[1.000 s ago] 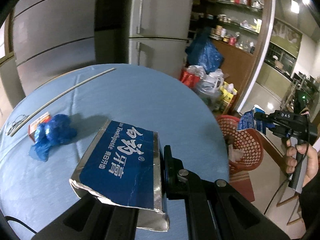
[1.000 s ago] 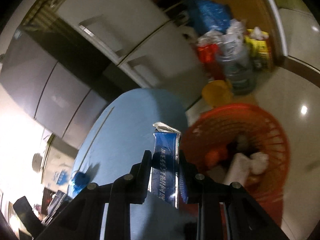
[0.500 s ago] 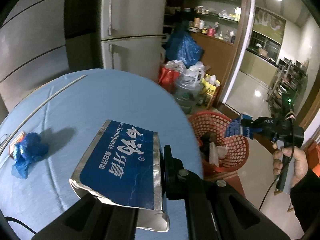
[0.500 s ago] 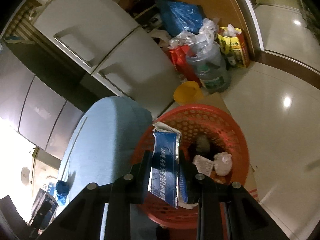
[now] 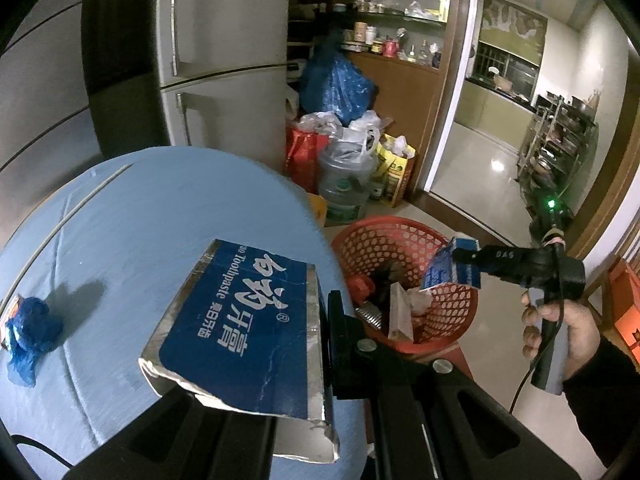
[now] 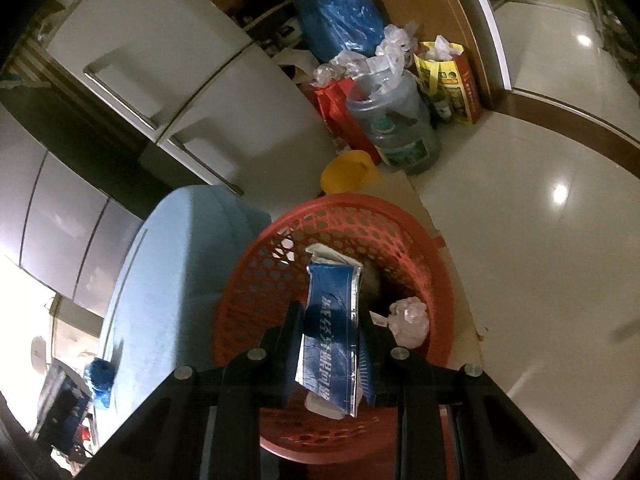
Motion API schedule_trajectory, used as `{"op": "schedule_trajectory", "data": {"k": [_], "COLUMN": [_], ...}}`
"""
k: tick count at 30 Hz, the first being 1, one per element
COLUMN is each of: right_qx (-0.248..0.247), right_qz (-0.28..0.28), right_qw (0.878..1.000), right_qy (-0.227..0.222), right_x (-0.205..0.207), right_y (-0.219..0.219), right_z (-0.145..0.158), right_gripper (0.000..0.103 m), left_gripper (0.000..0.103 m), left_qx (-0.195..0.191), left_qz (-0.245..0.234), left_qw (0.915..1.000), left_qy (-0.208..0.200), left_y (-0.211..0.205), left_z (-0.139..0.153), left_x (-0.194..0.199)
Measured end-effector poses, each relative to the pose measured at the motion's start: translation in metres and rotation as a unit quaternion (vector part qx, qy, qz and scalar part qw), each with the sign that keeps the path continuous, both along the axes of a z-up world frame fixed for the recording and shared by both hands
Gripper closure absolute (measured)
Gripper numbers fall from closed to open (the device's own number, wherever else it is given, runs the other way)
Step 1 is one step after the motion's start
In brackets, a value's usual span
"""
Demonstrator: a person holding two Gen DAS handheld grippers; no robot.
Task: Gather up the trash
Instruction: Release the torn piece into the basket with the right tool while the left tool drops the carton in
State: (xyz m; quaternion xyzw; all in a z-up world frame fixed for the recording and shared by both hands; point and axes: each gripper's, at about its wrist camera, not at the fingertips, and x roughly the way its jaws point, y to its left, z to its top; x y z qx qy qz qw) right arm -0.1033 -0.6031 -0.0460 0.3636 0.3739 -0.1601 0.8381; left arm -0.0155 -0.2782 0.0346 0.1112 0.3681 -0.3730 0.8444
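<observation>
Left gripper (image 5: 256,364): black angular fingers, silver round screws.
Right gripper (image 5: 456,256): black body, white "DAS" lettering, green light at rear, grey handle, thin black cable.
Right hand (image 5: 560,332): bare skin, dark sleeve at wrist.

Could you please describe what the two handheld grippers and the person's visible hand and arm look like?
Both grippers are matte black plastic with angular, cut-out finger arms and round silver screw heads. The right gripper has white "DAS" lettering on its body, a grey pistol handle, a thin black cable and a green light behind. The right hand is bare, with a dark sleeve. The left gripper looks alike.
</observation>
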Motion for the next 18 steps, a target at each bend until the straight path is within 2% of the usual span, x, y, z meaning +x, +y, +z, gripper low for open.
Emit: {"op": "schedule_trajectory", "data": {"k": [16, 17, 18], "right_qx": [-0.021, -0.020, -0.018], "right_qz": [0.019, 0.021, 0.021], "right_qw": [0.998, 0.998, 0.998], "right_qy": [0.057, 0.056, 0.055], "right_x": [0.017, 0.018, 0.018], "right_y": [-0.008, -0.009, -0.010], "right_z": [-0.019, -0.020, -0.020], "right_gripper": [0.073, 0.071, 0.057], "left_gripper": [0.100, 0.100, 0.100], "left_qx": [0.002, 0.001, 0.001], "left_qz": [-0.035, -0.038, -0.040], "left_qw": [0.9994, 0.9993, 0.9992], "left_qy": [0.005, 0.005, 0.005], "left_y": [-0.036, -0.038, -0.040], "left_z": [-0.004, -0.004, -0.003], "left_x": [0.002, 0.002, 0.002]}}
